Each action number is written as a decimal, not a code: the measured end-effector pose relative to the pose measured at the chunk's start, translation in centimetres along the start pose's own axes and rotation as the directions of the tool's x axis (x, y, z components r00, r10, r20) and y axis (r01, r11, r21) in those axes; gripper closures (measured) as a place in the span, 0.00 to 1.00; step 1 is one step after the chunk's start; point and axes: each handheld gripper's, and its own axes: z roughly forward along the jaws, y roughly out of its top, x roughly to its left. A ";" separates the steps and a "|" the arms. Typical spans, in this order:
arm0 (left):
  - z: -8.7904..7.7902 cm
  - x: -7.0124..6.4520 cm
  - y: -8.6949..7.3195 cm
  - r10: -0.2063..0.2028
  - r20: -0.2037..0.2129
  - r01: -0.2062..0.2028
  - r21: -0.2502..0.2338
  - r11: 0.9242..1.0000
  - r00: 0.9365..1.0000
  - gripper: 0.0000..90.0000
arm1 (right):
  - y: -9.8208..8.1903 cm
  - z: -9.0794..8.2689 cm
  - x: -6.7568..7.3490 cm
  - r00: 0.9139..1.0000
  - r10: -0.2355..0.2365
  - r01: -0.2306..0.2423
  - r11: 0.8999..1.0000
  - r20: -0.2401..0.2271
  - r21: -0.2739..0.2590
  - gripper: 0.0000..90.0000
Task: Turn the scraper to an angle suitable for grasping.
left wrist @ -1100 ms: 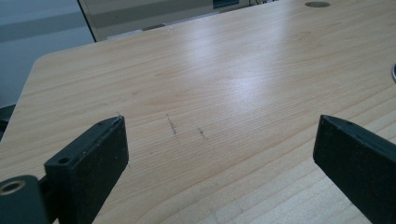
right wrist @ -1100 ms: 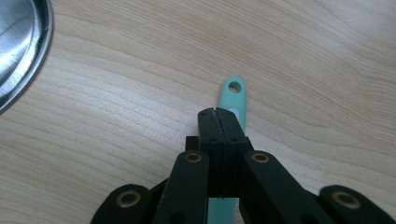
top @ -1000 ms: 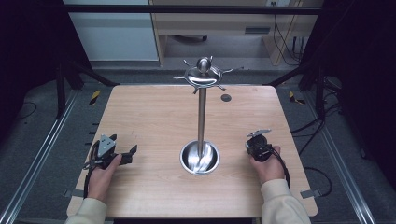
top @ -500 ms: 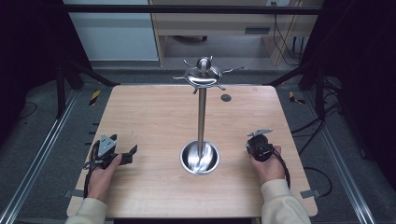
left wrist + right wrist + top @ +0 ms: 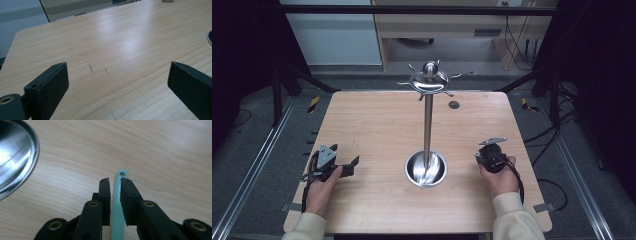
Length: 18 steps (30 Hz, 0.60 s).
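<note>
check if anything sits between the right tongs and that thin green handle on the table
Nothing visible does. The green handle lies on the table directly between the jaws of the right tongs, which have just been opening, leaving a slight gap on each side. The metal dish sits off to one side.

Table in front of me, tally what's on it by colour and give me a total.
Silver: 1, the metal stand with its round base dish.
Mint green: 1, the thin handle with a hole at its tip, lying between the jaws of the right gripper.
Dark: 1, the small round spot near the far edge.
Total: 3
</note>
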 end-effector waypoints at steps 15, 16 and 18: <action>0.1 -0.6 0.1 0.036 0.013 -0.037 0.021 0.999 0.999 0.04 | 2.8 -0.8 -0.6 0.999 -0.039 0.043 0.984 -0.024 0.174 0.63; 0.1 -0.6 0.1 0.036 0.014 -0.036 0.020 0.999 0.999 0.04 | 3.0 -0.8 -0.8 0.998 -0.049 0.054 0.982 -0.029 0.181 0.63; 0.1 -0.6 0.1 0.032 0.013 -0.033 0.018 0.999 0.999 0.04 | 3.4 -0.9 -0.9 0.998 -0.055 0.061 0.977 -0.031 0.205 0.63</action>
